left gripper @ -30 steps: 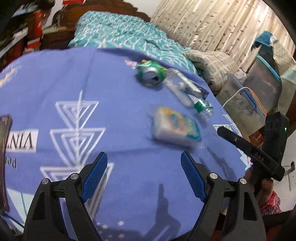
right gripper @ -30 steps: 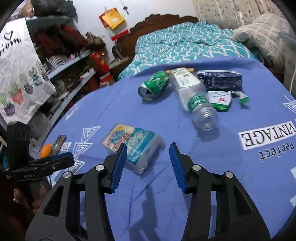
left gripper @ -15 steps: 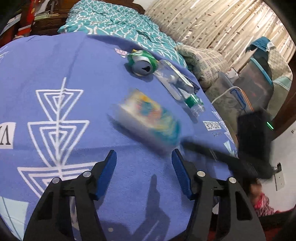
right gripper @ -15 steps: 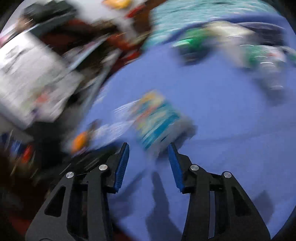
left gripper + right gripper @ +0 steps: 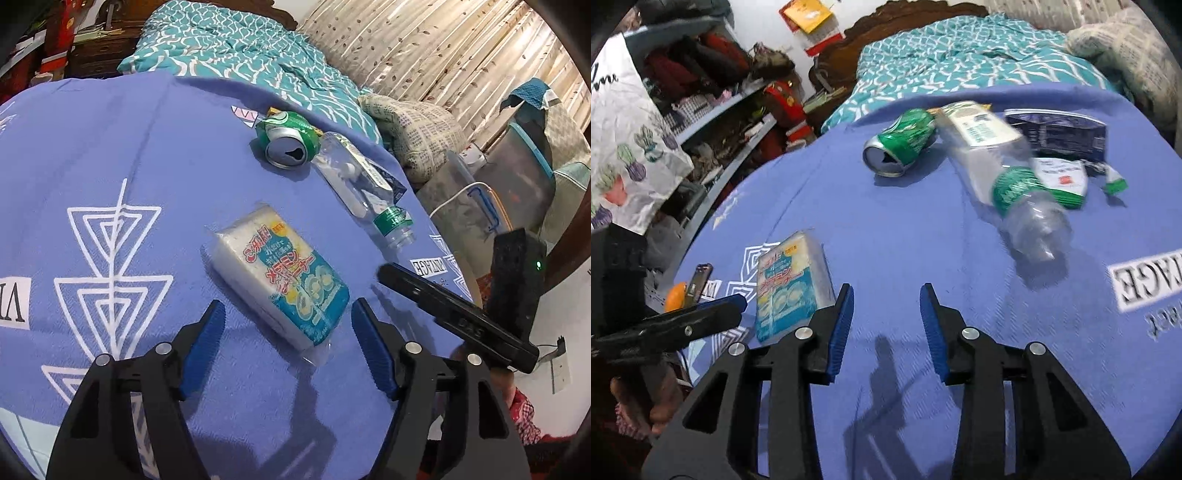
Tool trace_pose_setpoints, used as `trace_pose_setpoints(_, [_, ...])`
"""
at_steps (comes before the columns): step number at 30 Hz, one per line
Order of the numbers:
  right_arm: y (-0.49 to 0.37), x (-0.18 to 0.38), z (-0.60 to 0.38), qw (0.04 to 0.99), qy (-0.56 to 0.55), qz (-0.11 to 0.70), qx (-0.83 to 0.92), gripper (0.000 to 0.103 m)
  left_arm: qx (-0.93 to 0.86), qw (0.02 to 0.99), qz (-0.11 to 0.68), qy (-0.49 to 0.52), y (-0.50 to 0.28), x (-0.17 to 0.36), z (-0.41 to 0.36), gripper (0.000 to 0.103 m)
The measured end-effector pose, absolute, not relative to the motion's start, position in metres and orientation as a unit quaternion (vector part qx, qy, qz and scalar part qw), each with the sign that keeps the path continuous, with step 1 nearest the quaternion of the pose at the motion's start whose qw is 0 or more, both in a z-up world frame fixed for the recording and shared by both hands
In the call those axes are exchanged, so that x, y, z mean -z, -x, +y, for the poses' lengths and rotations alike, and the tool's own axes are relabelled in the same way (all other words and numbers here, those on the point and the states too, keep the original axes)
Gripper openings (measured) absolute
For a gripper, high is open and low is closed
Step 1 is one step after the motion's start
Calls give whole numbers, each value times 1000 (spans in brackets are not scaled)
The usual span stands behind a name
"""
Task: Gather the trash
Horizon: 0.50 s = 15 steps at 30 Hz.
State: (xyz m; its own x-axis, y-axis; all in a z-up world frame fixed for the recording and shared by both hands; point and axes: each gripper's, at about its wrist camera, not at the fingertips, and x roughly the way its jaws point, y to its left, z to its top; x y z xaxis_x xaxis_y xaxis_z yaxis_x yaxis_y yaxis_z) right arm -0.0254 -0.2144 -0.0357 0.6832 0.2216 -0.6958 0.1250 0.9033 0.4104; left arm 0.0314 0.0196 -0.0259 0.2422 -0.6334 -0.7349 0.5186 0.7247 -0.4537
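Blue cloth surface (image 5: 110, 155); our left tongs (image 5: 288, 332) just widened, open around the sponge pack (image 5: 284, 273), untouched; right tongs (image 5: 886, 321) just narrowed, open, empty.

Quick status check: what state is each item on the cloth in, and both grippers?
Tissue pack: flat, sealed, lying free.
Can: on its side, dented, opened.
Bottle: on its side, empty, capless.
Left gripper: open, jaws just widened, pack's near end between them, untouched.
Right gripper: open, jaws just narrowed, nothing between.
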Motion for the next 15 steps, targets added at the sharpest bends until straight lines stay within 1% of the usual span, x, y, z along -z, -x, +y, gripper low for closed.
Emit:
trace_pose_setpoints(3, [7,42,-190,882,-213,418,-57,40,349,788,504,58,-36,29,21,69])
trace_pose_setpoints(5, [14,42,-160,871,-219,423,-121,40,341,789,507,62,-39,30,23,69])
trace_pose_setpoints(7, [24,35,-148,874,-207,416,-145,41,334,792,507,64,-40,29,25,70])
trace_pose_setpoints(11, [38,14,-181,895,-221,378,-87,42,330,799,499,49,-41,26,19,71])
trace_pose_setpoints(13, [32,1,-197,901,-213,371,-68,42,330,803,494,37,-41,24,12,71])
trace_pose_setpoints(15, [17,-16,-211,905,-200,371,-54,42,329,809,487,23,-40,24,4,74])
